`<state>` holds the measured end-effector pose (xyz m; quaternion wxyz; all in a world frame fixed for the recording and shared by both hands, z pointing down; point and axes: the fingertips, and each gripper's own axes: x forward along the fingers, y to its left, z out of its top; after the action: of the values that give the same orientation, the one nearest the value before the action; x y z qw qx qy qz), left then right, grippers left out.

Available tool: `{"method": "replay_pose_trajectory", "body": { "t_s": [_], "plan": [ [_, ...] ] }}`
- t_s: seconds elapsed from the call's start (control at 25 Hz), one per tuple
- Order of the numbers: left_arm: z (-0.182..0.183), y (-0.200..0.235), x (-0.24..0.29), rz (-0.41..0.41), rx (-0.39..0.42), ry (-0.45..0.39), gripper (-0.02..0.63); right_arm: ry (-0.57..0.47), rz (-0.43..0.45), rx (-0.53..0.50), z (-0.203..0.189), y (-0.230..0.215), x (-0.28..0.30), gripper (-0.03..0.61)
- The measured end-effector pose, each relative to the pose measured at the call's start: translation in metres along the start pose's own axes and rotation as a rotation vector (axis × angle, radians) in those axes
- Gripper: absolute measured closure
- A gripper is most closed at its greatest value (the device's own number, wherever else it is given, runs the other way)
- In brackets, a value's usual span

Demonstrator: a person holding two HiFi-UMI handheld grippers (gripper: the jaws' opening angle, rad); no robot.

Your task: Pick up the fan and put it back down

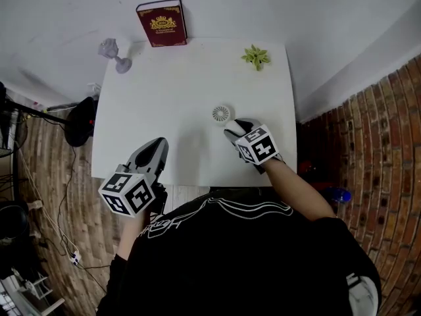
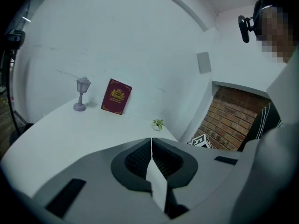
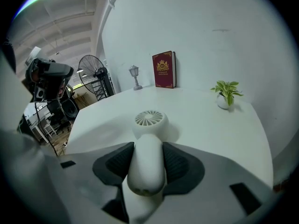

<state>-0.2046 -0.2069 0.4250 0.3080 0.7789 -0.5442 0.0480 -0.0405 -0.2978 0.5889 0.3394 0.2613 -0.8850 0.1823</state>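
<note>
A small white hand-held fan has a round grilled head and a thick handle. My right gripper is shut on that handle, pads pressing both sides, with the head pointing away over the white table. In the head view the fan is low over the table's right half, just beyond the right gripper; whether it touches the top I cannot tell. My left gripper is shut with nothing in it. It hovers at the table's near left edge.
At the table's far side stand a dark red book, a small grey lamp figure and a little potted plant. A white wall runs behind. A black floor fan stands off to the left. Brick flooring surrounds the table.
</note>
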Motion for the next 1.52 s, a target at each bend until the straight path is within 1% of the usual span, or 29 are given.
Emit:
{"method": "replay_pose_trajectory", "body": {
  "t_s": [0.28, 0.4, 0.48, 0.68, 0.72, 1.0, 1.04, 1.12, 1.24, 1.32, 1.36, 1.4, 1.48, 1.52],
  "plan": [
    [-0.001, 0.005, 0.0, 0.001, -0.016, -0.004, 0.581, 0.043, -0.019, -0.004, -0.009, -0.001, 0.006, 0.383],
    [-0.003, 0.005, 0.001, 0.001, -0.019, -0.003, 0.58, 0.045, -0.02, 0.011, -0.011, -0.001, 0.007, 0.38],
    [-0.004, 0.005, 0.0, 0.002, -0.019, -0.004, 0.58, 0.035, -0.016, 0.026, -0.009, -0.001, 0.006, 0.36],
    [-0.005, 0.001, -0.004, 0.002, -0.012, -0.001, 0.58, -0.02, -0.012, 0.052, 0.002, -0.003, -0.005, 0.257],
    [-0.004, 0.0, -0.005, 0.0, -0.009, -0.001, 0.58, -0.036, -0.011, 0.053, 0.005, -0.003, -0.009, 0.247],
    [-0.002, -0.019, -0.016, -0.018, 0.019, -0.017, 0.58, -0.169, -0.012, 0.022, 0.037, 0.012, -0.055, 0.252],
    [-0.003, -0.022, -0.018, -0.02, 0.021, -0.02, 0.58, -0.195, -0.005, 0.02, 0.043, 0.016, -0.065, 0.259],
    [-0.004, -0.028, -0.022, -0.025, 0.024, -0.024, 0.58, -0.251, 0.016, 0.019, 0.054, 0.026, -0.085, 0.297],
    [-0.008, -0.038, -0.028, -0.039, 0.026, -0.03, 0.58, -0.34, 0.059, 0.017, 0.07, 0.046, -0.115, 0.371],
    [-0.01, -0.046, -0.031, -0.051, 0.036, -0.03, 0.58, -0.398, 0.103, 0.023, 0.079, 0.062, -0.135, 0.424],
    [-0.011, -0.05, -0.033, -0.057, 0.041, -0.03, 0.581, -0.425, 0.123, 0.024, 0.083, 0.07, -0.145, 0.441],
    [-0.012, -0.054, -0.035, -0.063, 0.046, -0.031, 0.58, -0.449, 0.137, 0.022, 0.086, 0.077, -0.155, 0.47],
    [-0.013, -0.064, -0.041, -0.08, 0.053, -0.038, 0.58, -0.493, 0.152, 0.023, 0.09, 0.087, -0.172, 0.556],
    [-0.012, -0.069, -0.044, -0.089, 0.057, -0.043, 0.58, -0.513, 0.159, 0.03, 0.091, 0.091, -0.181, 0.577]
  ]
}}
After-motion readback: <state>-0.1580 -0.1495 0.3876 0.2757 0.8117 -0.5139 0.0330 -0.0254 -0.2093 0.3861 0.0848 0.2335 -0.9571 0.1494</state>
